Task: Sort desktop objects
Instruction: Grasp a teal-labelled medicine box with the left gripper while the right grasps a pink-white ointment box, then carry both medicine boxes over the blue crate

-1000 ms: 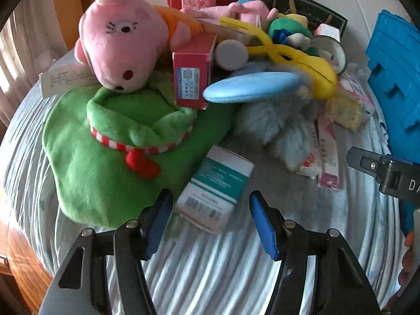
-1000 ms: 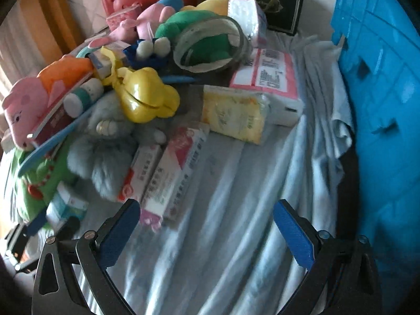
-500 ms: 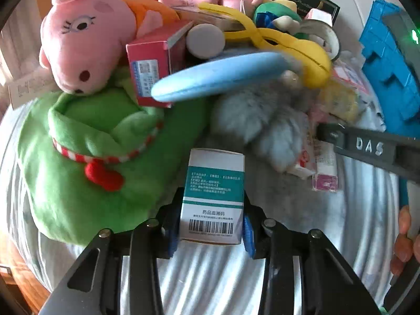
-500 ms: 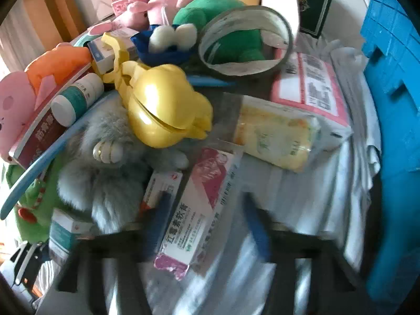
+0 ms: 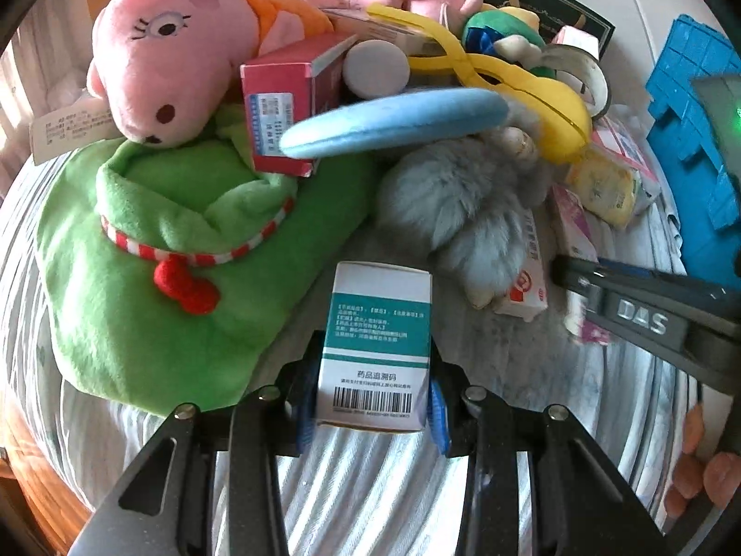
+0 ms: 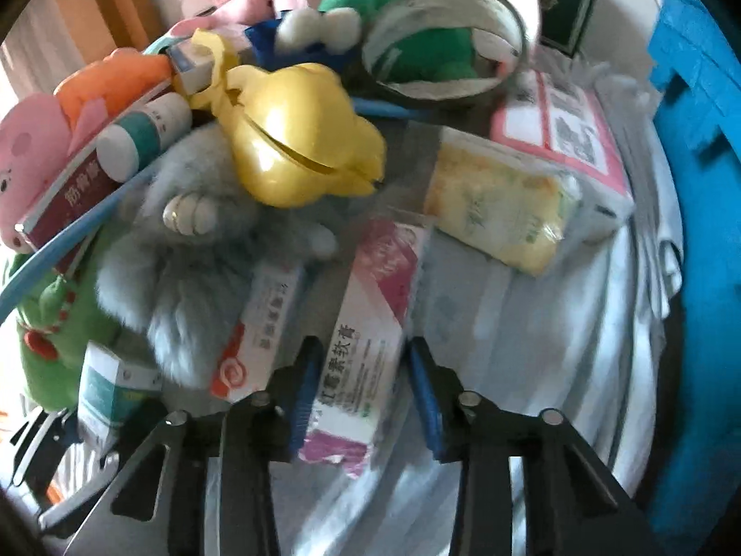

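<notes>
The left gripper point(image 5: 373, 405) is clamped on a white and teal cardboard medicine box point(image 5: 377, 347), its blue pads against both sides near the barcode end; the box points toward the green plush cushion point(image 5: 153, 250) and the grey furry toy point(image 5: 463, 213). A line of Chinese print sits above the barcode. The right gripper point(image 6: 363, 401) straddles a long white and magenta ointment carton point(image 6: 366, 356) printed 红霉素软膏; its jaws have just been easing apart again, and blur hides whether the pads press it. "DAS" is embossed on that gripper's arm.
</notes>
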A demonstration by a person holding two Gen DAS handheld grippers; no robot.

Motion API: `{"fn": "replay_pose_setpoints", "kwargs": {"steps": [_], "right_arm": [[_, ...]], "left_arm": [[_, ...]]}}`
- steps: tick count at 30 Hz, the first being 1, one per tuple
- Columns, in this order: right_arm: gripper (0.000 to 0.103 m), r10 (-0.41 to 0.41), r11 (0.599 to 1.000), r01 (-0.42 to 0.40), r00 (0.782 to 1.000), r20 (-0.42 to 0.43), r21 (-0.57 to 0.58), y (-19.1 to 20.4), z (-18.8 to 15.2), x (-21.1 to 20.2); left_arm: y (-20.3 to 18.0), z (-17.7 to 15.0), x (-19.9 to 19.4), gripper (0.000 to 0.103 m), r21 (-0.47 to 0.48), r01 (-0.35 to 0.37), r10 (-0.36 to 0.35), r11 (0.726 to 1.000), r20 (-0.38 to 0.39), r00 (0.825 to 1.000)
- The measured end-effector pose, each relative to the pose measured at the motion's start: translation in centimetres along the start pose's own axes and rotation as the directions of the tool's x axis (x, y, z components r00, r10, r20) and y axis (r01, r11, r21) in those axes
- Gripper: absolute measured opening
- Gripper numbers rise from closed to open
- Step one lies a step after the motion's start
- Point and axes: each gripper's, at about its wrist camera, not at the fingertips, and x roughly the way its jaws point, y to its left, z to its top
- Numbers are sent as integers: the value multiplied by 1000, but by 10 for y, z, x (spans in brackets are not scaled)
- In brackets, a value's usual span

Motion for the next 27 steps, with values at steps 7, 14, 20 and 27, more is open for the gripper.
{"fn": "replay_pose_setpoints", "kwargs": {"steps": [7,14,20,27], "right_arm": [[28,-11,999,12,1000,11,-41,-4,-17,-14],[28,50,998,-47,995,81,-49,-4,-54,-68],[28,101,991,-79,969,224,-106,26,-45,-139],[29,159,983,-96,876,455,-159,14,-15,-242]], "left_arm": [[-3,-8,-11,37,-13,-7,8,1000,15,1000],[-12,-13,-53,37,-28,-4,6,1000,67,998],[-10,5,-125,37,-34,-10,16,999,203,979],[-41,50,-210,37,-14,-21,25,1000,385,923]]}}
